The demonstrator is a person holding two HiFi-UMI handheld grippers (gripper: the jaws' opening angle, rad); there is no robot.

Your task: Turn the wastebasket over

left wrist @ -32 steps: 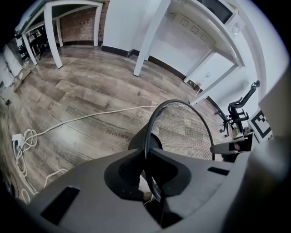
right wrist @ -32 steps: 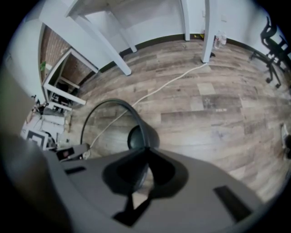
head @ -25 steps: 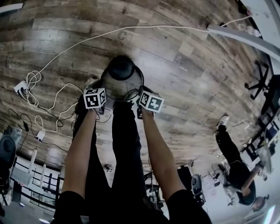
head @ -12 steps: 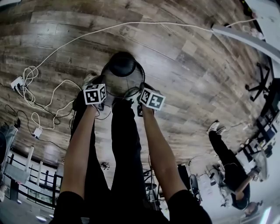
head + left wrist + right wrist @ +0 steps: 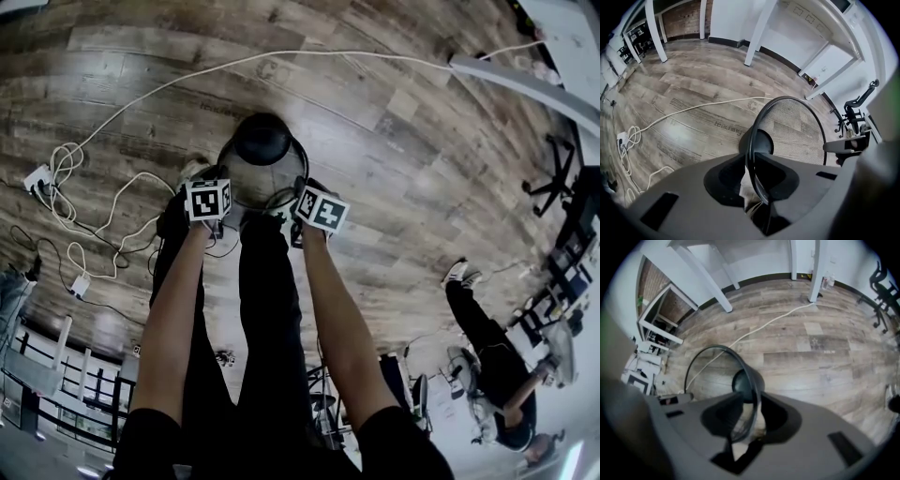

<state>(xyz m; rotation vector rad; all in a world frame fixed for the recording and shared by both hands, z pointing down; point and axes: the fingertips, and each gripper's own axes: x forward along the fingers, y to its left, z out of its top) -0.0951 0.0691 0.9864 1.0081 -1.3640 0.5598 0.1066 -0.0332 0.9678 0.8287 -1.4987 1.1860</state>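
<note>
The left tongs (image 5: 751,161) stand slightly apart, their jaws having just been opening. The rim (image 5: 750,136) of the basket (image 5: 797,126) runs up between them, close to one jaw, with a gap showing on the other side, so nothing is gripped. The right tongs (image 5: 752,404) have also just been opening and now stand wide. The same rim passes between them with room on either side (no pad presses on it). Both point steeply down, each under its marker cube (image 5: 208,200), at the ends of the person's bare forearms (image 5: 173,319).

The basket is black mesh with a solid bottom. It stands mouth up on the wooden floor (image 5: 394,159), just ahead of the person's dark-trousered legs (image 5: 267,309), with the tongs at the near part of its rim, one to each side. A shoe (image 5: 192,171) shows beside its left wall.

A white cable (image 5: 281,61) curves across the floor beyond the basket. A tangle of cord (image 5: 66,178) lies well to the left. Far to the right sits another person (image 5: 497,366), and an office chair (image 5: 553,178) stands further back. White table legs (image 5: 754,33) rise at the far wall.
</note>
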